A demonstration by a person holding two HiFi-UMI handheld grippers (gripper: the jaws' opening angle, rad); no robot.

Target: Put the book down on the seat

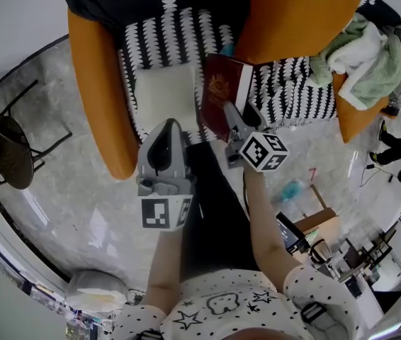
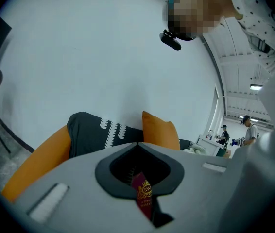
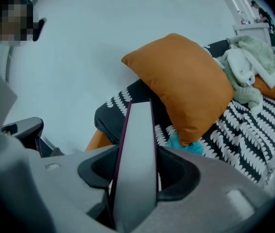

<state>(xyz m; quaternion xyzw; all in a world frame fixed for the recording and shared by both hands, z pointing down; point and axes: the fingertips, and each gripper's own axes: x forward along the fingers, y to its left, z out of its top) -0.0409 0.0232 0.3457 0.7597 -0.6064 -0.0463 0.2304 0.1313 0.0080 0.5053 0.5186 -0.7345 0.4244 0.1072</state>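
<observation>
Although a gold crest is showing on the dark red book, the print beneath it is blurring beyond reading. The right gripper is clamping the book upright over the patterned seat at frame centre, while the left gripper is hanging beside it, jaws together on nothing.

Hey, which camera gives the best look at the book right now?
The head view: the book shows its maroon cover and gold crest, gripped by the right claw. The right gripper view shows only its page edge; the left gripper view, just a sliver of cover.
</observation>
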